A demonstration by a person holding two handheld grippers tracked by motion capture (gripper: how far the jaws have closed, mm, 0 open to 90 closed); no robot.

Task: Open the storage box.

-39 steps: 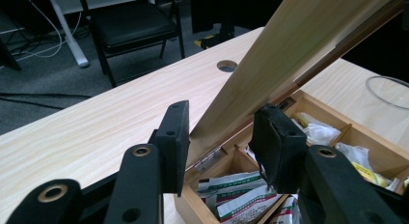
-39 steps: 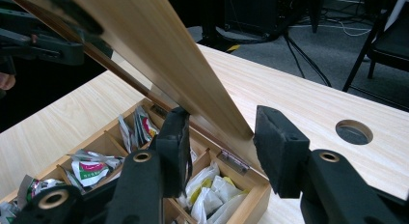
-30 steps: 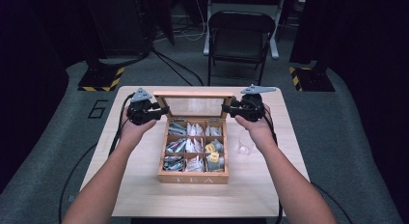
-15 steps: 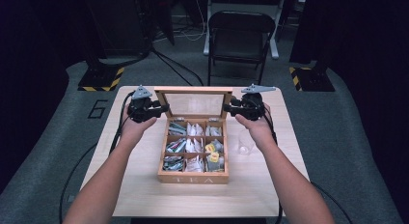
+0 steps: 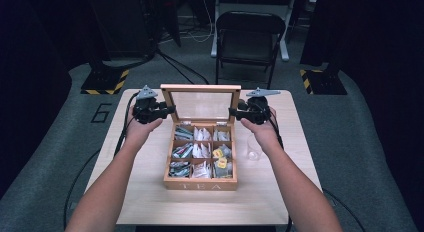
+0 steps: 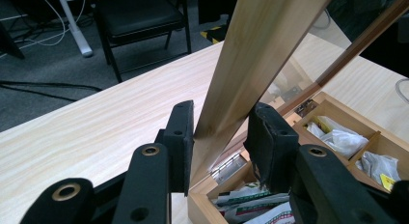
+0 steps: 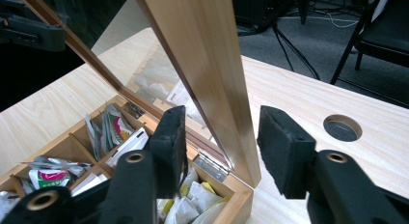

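A: What has changed from a second ago?

B: Very little. The lid (image 5: 201, 103) of the tea box (image 5: 201, 157) stood partly raised then; it now stands close to upright, tilted a little away from the person. Both hands have kept their places at its two side edges.

A: How are the hands held?

B: The forearms come in from six o'clock and spread apart. The left hand (image 5: 136, 127) sits at about nine o'clock of the box and holds the left gripper (image 5: 170, 110) pointing inward toward three. The right hand (image 5: 260, 129) sits at three o'clock, with the right gripper (image 5: 233, 112) pointing toward nine.

A: Are the jaws closed on anything?

B: No, both are spread. In the left gripper view the lid's wooden side rail passes between the jaws; the left pad (image 6: 181, 137) looks to be touching the wood, the right pad stands clear. In the right gripper view the rail also runs between the jaws, with space on each side, though whether the left pad touches I cannot tell.

A: And where is the box?

B: At the middle of the table (image 5: 150, 192), its compartments full of tea bags (image 5: 200, 152). A clear glass (image 5: 253, 147) stands just beside it at three o'clock.
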